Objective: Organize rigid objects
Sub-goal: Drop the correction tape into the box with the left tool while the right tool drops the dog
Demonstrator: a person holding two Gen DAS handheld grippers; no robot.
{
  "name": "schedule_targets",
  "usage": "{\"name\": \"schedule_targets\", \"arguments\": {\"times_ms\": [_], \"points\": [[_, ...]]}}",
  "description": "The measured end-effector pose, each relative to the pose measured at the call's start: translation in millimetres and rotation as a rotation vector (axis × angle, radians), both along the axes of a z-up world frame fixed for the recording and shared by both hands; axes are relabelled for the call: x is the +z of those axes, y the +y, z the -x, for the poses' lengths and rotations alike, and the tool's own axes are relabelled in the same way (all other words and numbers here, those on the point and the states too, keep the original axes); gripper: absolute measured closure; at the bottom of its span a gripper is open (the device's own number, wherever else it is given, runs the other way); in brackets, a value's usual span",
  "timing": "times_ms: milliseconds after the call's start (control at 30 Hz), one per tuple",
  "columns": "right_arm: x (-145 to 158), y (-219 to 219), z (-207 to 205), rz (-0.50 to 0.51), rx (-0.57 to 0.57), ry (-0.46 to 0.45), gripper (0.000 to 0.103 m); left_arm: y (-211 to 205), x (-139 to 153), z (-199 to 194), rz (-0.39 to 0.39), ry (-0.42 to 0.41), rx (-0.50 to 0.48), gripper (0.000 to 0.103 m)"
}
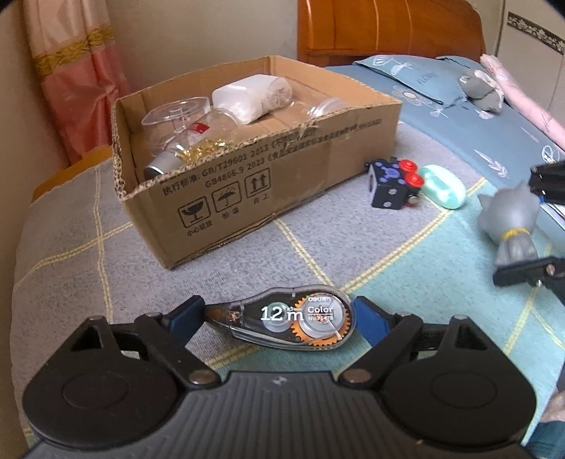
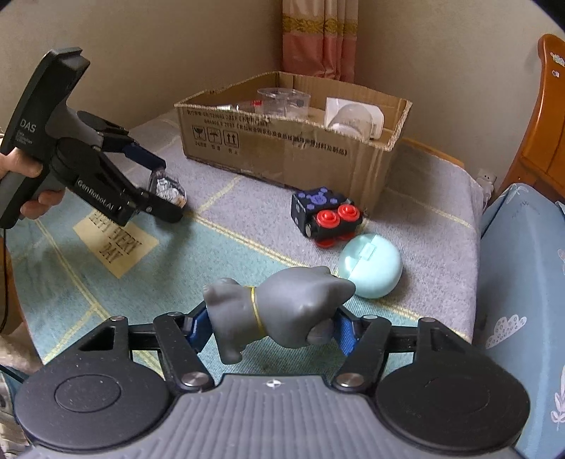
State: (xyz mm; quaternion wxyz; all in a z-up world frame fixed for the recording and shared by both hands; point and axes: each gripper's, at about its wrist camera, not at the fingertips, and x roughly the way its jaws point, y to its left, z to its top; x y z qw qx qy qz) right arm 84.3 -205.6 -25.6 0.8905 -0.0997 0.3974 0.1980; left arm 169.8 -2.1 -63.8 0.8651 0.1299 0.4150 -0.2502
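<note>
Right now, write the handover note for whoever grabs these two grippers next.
Left gripper: shut on the correction tape, just above the blanket.
Right gripper: shut on the grey cat figure, held sideways between the fingers.
Cardboard box: on the blanket, already holding clear glassware and a white wrapped item.
Still loose beside the box: black toy block with red knobs and mint case.
Left to do: drop both held items into the box, then collect the block and case.

Beige walls are meeting at a corner where a pink curtain is hanging. A wooden headboard is standing behind the bed, daylight falling across its checked blanket.
</note>
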Motion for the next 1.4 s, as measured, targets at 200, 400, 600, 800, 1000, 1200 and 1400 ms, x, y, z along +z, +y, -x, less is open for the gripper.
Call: {"name": "schedule_targets", "arguments": {"times_ms": [200, 400, 600, 800, 1000, 1200, 1400], "points": [[19.8, 2.5, -5.4, 0.019, 0.03, -0.029, 0.032, 3.2, 22.7, 2.8, 0.009, -0.005, -0.038, 0.013], [41.7, 9.3, -22.7, 0.023, 0.067, -0.072, 0.032, 4.5, 49.7, -0.6, 0.005, -0.025, -0.075, 0.013], [66.4, 21.5, -52.7, 0.021, 0.101, -0.129, 0.032, 6.9, 76.5, -15.8, 0.006, -0.053, -0.088, 0.013], [81.7, 38.5, -93.3, 0.038, 0.129, -0.162, 0.032, 8.3, 97.2, -42.4, 0.003, -0.105, -0.074, 0.013], [84.9, 53.0, -138.3, 0.048, 0.107, -0.182, 0.022, 8.3, 106.8, -70.0, 0.001, -0.128, -0.043, 0.013], [80.1, 48.5, -141.2, 0.033, 0.07, -0.18, 0.012, -3.0, 108.9, -88.4, 0.0, -0.129, -0.045, 0.013], [74.6, 37.3, -118.5, 0.029, 0.051, -0.168, 0.006, -29.5, 110.0, -114.7, 0.001, -0.122, -0.05, 0.013]]}}
